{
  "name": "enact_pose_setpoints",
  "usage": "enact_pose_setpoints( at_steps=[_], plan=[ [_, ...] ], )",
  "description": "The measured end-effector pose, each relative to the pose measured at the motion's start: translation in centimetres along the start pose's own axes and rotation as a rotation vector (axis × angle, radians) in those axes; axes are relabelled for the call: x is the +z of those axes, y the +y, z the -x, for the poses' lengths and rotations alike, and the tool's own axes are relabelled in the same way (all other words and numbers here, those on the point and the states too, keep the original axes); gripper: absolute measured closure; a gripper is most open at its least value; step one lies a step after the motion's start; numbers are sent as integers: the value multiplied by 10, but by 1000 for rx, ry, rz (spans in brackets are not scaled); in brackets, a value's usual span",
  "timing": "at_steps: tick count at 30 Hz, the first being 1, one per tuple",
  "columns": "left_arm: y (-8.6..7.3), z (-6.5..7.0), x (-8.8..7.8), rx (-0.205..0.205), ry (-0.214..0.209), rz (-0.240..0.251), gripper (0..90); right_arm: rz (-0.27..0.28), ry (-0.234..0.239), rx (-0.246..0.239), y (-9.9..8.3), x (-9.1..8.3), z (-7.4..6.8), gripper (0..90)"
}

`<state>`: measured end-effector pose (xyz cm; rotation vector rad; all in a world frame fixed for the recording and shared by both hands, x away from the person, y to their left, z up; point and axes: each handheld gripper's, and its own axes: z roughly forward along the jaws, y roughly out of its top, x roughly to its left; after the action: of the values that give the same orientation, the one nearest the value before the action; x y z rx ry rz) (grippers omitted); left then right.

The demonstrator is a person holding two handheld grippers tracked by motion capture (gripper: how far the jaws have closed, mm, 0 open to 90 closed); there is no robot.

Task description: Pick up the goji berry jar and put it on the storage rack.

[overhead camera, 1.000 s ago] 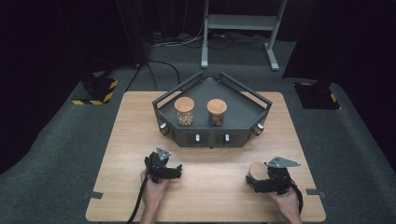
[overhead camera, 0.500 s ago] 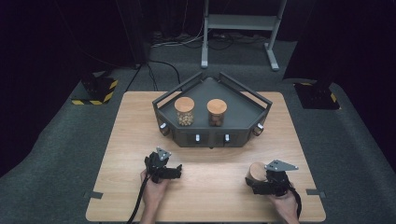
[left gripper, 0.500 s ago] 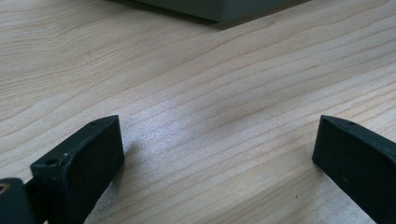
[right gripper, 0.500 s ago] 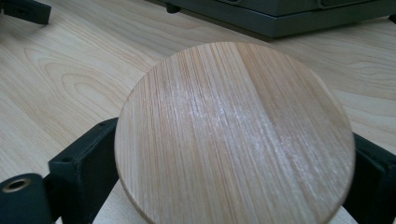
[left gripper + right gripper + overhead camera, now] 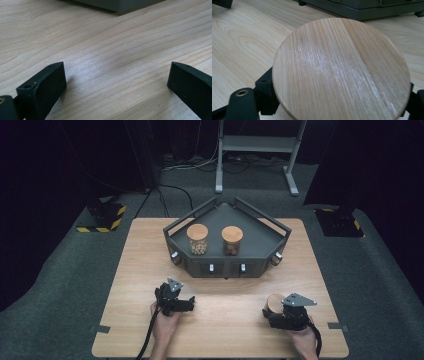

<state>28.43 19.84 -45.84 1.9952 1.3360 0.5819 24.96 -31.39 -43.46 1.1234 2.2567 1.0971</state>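
A jar with a round wooden lid point(image 5: 339, 67) stands on the table at the front right point(image 5: 274, 301). My right gripper point(image 5: 276, 312) reaches it from the near side, one black finger point(image 5: 265, 92) on each side of it just under the lid. Its jaws have just been closing with the jar between them, and the pads look pressed against it. My left gripper point(image 5: 186, 304) rests at the front left. It is open over bare wood point(image 5: 117, 82), with nothing between its fingers.
A dark grey angular tray point(image 5: 260, 220) stands at the back middle of the wooden table point(image 5: 225, 330). It holds two wooden-lidded jars, one with pale contents point(image 5: 197, 238) and one with brown contents point(image 5: 232, 240). Dark carpet surrounds the table.
The right gripper's jaws have drawn in around the jar at the front right. The left gripper and the tray's jars have kept still.
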Motion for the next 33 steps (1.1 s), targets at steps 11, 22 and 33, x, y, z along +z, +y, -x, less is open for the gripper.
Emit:
enact_pose_setpoints(
  at_steps=[11, 22, 33],
  plan=[
    [0, 0, 0, 0, 0, 0, 21, 25, -13, -3, -7, -1, -1, 249],
    [0, 0, 0, 0, 0, 0, 21, 32, -14, -9, -8, -1, -1, 252],
    [0, 0, 0, 0, 0, 0, 21, 39, -12, 0, -9, -1, -1, 253]
  ],
)
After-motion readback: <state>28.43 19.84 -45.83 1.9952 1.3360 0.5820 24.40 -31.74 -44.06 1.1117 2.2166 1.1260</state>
